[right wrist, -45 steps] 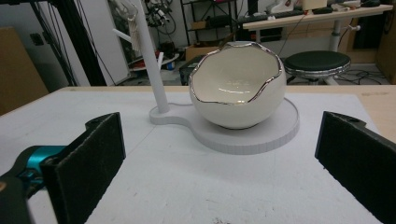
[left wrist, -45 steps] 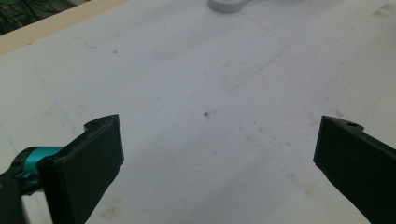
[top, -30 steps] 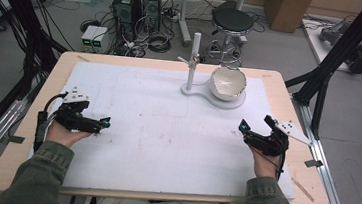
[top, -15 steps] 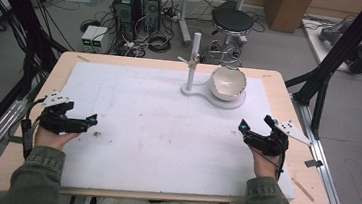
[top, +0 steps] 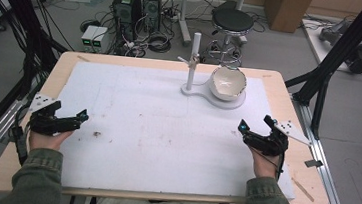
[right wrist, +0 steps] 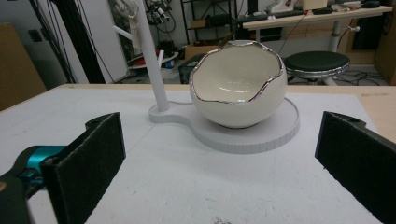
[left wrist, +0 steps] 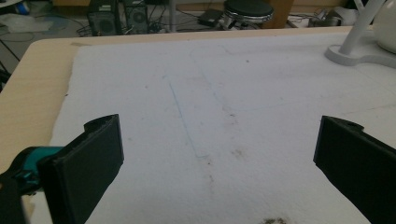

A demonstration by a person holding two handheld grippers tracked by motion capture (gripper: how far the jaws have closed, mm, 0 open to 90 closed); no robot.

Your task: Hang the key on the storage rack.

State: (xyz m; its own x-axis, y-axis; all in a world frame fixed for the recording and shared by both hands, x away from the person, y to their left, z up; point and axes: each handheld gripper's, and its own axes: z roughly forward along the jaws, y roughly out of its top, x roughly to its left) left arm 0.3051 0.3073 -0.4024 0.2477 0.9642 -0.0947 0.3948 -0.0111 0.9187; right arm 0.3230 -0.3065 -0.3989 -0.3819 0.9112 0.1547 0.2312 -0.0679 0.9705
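Observation:
My left gripper rests low over the left edge of the white mat, open with nothing between its jaws. The left gripper view shows the left gripper spread wide over bare, slightly stained mat. Near the mat's right edge my right gripper is also open and empty. From the right gripper view, the right gripper faces a white eggshell-shaped bowl with a silver jagged rim. The bowl sits on a round white base with an upright post, at the far middle-right of the table.
A wooden table carries the mat, with a bare strip at each side. A small dark stain lies right of the left gripper. Behind the table are computer towers, cables and a black stool. A black frame leg stands at the right.
My left gripper has slid left toward the table's left edge, still open. The right gripper and the bowl have stayed put.

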